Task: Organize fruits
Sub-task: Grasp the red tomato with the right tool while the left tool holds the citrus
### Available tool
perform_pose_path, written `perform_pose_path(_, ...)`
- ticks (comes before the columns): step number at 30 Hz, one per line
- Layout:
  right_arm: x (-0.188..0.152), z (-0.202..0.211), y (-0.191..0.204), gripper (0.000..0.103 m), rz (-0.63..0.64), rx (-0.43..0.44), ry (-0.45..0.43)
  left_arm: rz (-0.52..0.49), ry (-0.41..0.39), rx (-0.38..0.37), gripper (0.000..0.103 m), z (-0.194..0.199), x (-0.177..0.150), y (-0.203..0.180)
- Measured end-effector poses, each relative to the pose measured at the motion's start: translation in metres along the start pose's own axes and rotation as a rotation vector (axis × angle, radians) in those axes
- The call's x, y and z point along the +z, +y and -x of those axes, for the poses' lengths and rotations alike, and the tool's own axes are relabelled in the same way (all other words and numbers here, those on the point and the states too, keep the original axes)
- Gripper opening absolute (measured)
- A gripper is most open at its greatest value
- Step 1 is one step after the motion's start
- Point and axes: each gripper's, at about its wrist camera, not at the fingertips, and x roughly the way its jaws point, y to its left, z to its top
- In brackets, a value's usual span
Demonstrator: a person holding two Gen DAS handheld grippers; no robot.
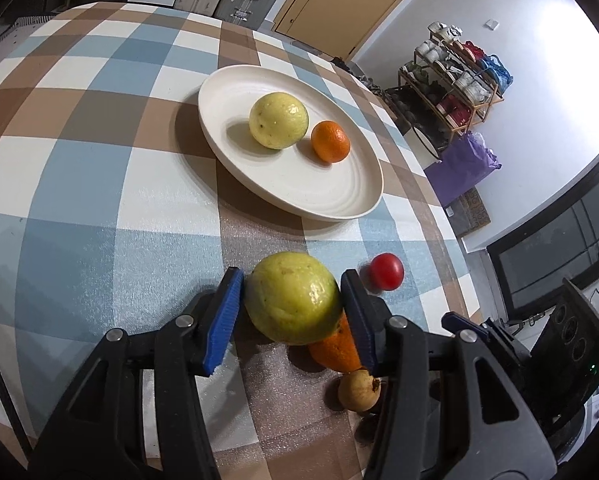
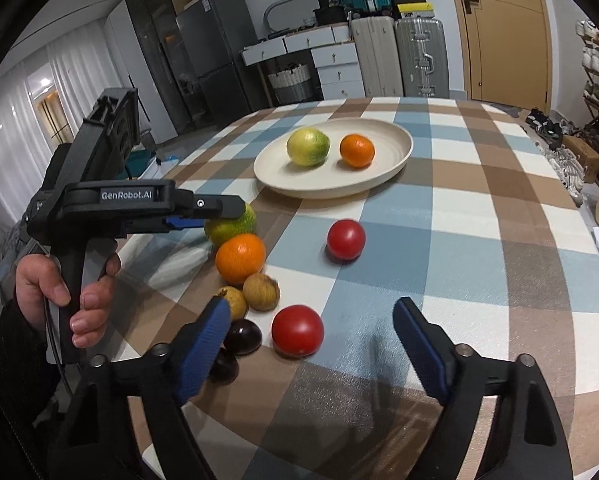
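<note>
A white plate [image 1: 323, 204] [image 2: 395, 164] holds a yellow-green citrus [image 1: 277, 120] [image 2: 307, 146] and an orange [image 1: 330, 141] [image 2: 356, 150]. My left gripper [image 1: 291, 300] [image 2: 235, 210] is shut on a second yellow-green citrus [image 1: 293, 298] [image 2: 239, 226], low over the cloth. Beside it lie an orange [image 1: 335, 350] [image 2: 240, 258], a brown fruit [image 1: 358, 390] [image 2: 261, 292], a yellowish fruit [image 2: 235, 300], two dark plums [image 2: 243, 336] and two tomatoes [image 1: 386, 271] [image 2: 346, 239] [image 2: 297, 330]. My right gripper [image 2: 311, 328] is open above the near tomato.
The table has a blue, brown and white checked cloth [image 1: 99, 160] [image 2: 479, 220]; its near edge runs under my right gripper. A shoe rack [image 1: 451, 80] stands beyond the table. Suitcases [image 2: 399, 56] and drawers stand at the back wall.
</note>
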Motion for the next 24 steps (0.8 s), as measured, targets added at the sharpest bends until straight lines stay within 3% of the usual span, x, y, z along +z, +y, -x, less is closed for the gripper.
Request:
perform_pose_path(6, -0.002, -0.006, 0.002, 0.068, 0.014, -0.001, 0.025, 0.001, 0.006, -0.014, 0.048, -0.005, -0.001, 0.002)
perform_pose_path(8, -0.003, -0.007, 0.003, 0.057, 0.021, 0.004, 0.034, 0.006, 0.004, -0.022, 0.048, -0.005, -0.002, 0.003)
perform_pose_path(17, -0.010, -0.017, 0.010, 0.032, 0.058, 0.005, 0.078, 0.023, 0.015, -0.041, 0.048, -0.006, -0.002, 0.006)
perform_pose_path(24, -0.009, -0.014, 0.007, 0.031, 0.044, 0.022, 0.067, 0.031, 0.020, -0.052, 0.048, -0.006, -0.002, 0.008)
